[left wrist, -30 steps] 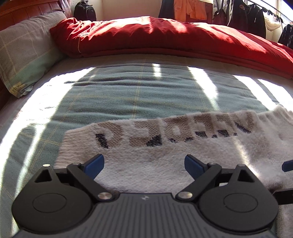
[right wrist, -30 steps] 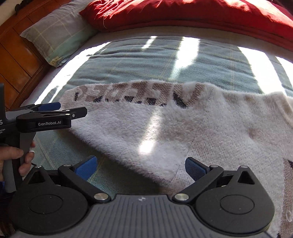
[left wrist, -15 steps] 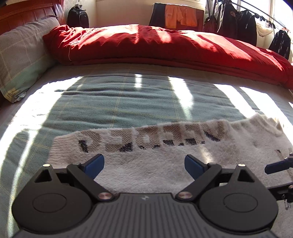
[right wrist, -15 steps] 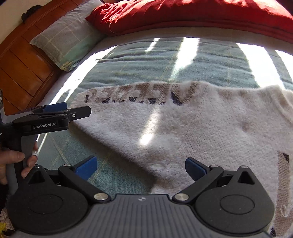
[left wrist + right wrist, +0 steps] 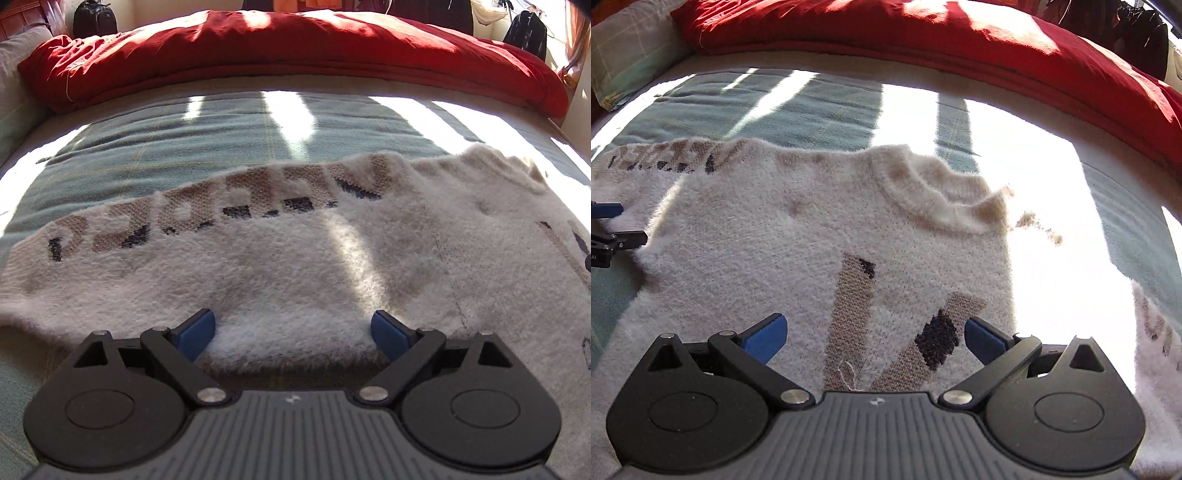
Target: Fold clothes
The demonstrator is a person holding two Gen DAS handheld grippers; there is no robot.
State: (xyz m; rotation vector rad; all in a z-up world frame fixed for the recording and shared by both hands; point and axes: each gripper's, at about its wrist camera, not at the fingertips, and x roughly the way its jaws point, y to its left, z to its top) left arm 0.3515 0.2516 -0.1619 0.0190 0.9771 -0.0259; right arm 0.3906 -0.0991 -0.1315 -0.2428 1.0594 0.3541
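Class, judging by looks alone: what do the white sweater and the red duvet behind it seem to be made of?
White sweater: fuzzy knit, probably wool or acrylic; hairy nap, visible stitches in the tan lettering. Red duvet: smooth matte woven cloth, perhaps cotton, puffed by filling.

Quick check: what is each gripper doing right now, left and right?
Left gripper: open, empty, over the sweater sleeve.
Right gripper: open, empty, over the sweater's chest.

left wrist: low, close over sweater [image 5: 295, 266] sleeve, faces red duvet [image 5: 288, 55] at bed's far edge | right wrist: close over sweater [image 5: 812, 240] chest, same heading | shared: sleeve lettering, duvet, bed sheet [image 5: 221, 147]
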